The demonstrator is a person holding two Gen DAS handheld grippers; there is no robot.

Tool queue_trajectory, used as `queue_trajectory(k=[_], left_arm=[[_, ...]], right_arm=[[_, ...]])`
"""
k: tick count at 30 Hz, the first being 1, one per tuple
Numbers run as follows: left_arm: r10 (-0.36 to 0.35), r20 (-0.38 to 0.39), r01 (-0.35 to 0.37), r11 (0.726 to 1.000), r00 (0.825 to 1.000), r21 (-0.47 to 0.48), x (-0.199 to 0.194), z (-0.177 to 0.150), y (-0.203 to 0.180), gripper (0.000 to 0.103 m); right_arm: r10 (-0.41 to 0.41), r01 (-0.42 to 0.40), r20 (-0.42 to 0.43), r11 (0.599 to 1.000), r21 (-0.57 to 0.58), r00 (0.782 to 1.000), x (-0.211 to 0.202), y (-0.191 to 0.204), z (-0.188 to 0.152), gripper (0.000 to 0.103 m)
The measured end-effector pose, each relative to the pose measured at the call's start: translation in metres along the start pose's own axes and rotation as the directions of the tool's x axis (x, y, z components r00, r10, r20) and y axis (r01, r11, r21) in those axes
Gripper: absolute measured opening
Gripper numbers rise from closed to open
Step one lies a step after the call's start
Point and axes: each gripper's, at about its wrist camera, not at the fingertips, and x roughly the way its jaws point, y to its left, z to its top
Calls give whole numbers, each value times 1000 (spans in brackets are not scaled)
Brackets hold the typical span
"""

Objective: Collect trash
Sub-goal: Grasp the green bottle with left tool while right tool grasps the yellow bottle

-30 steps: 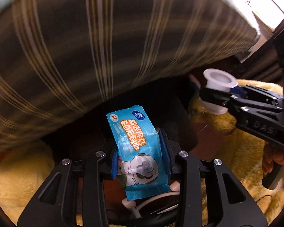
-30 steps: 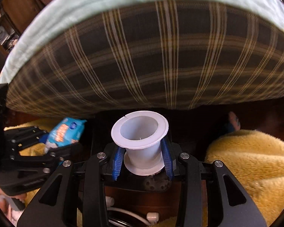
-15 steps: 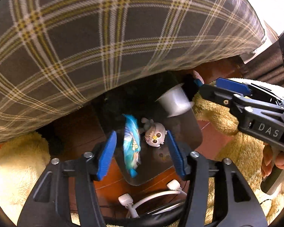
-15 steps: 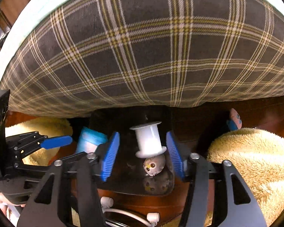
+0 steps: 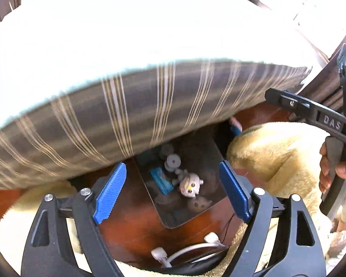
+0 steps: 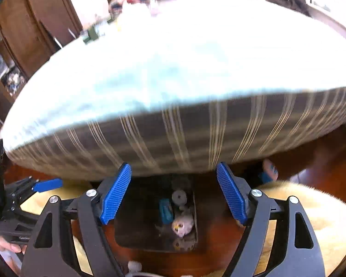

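Blue packet (image 5: 161, 180) lies flat in your dark bin (image 5: 210, 210) below both wide-open, empty grippers (image 5: 171, 194) (image 6: 174, 195), long axis pointing away, beside the white cup (image 5: 173, 161).

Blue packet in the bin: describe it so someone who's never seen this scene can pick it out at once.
Find the bed with the plaid side; on the wooden floor against it stands a dark bin. Inside lies the blue packet, flat and rectangular, beside a white plastic cup and a pale owl-like figurine. It is the only blue item in the bin.
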Motion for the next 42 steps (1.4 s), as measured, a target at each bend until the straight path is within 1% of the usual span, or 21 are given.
queue_trajectory(k=[1, 4, 7, 9, 11, 15, 17, 18, 19, 21, 23, 25, 27, 31, 34, 35, 36, 40, 42], left_arm=[[8, 18, -8, 1000, 1000, 8, -7, -1, 3, 80], [31, 77, -33, 999, 997, 23, -33, 11, 3, 80], [46, 110, -49, 998, 993, 29, -49, 26, 5, 81], [75, 133, -79, 996, 988, 28, -56, 37, 12, 82], [115, 153, -120, 993, 981, 23, -60, 50, 20, 84], [167, 186, -170, 985, 968, -1, -63, 74, 37, 87], [193, 197, -193, 981, 961, -19, -64, 90, 45, 90], [202, 202, -201, 979, 958, -28, -64, 95, 51, 94], [212, 207, -209, 977, 955, -36, -65, 100, 55, 95], [229, 209, -224, 973, 951, -50, -63, 110, 64, 95], [233, 208, -225, 972, 950, -61, -61, 118, 72, 95], [239, 204, -231, 971, 949, -63, -58, 127, 77, 95], [242, 201, -236, 970, 949, -55, -51, 135, 79, 95], [243, 194, -238, 970, 950, -45, -42, 147, 81, 95], [241, 193, -237, 971, 951, -44, -35, 156, 83, 95], [239, 193, -236, 971, 952, -41, -34, 158, 82, 95], [237, 193, -234, 972, 952, -34, -31, 162, 82, 95], [231, 205, -232, 973, 951, -22, -24, 179, 82, 95], [228, 222, -228, 973, 948, -29, -21, 191, 83, 94]], right_arm=[[-2, 2, 18, 1000, -5, 1000, -5, 1, 5, 83], [8, -6, 78, 1000, -26, 997, -22, 5, 26, 83], [8, -2, 112, 999, -52, 994, -27, 13, 47, 84], [21, -11, 132, 997, -76, 991, -26, 22, 63, 84], [34, -22, 132, 996, -87, 991, -20, 24, 80, 84], [59, -45, 134, 994, -101, 989, 2, 40, 103, 84], [45, -29, 135, 993, -113, 990, 14, 48, 117, 85], [29, -14, 134, 993, -115, 991, 22, 53, 123, 89], [23, -7, 135, 993, -116, 991, 26, 56, 125, 91], [10, 6, 130, 993, -118, 991, 38, 63, 137, 93], [4, 12, 129, 992, -126, 992, 49, 70, 146, 95], [-23, 41, 124, 989, -144, 992, 61, 79, 154, 95], [-32, 50, 113, 987, -155, 993, 69, 85, 159, 95], [-79, 92, 84, 981, -171, 993, 87, 93, 165, 95], [-78, 93, 96, 981, -169, 992, 91, 92, 167, 94], [-78, 94, 98, 981, -169, 992, 91, 91, 168, 87], [-76, 92, 96, 981, -171, 992, 91, 90, 168, 85], [-58, 76, 104, 981, -179, 993, 87, 86, 167, 85], [-37, 54, 105, 985, -165, 994, 81, 79, 165, 85]])
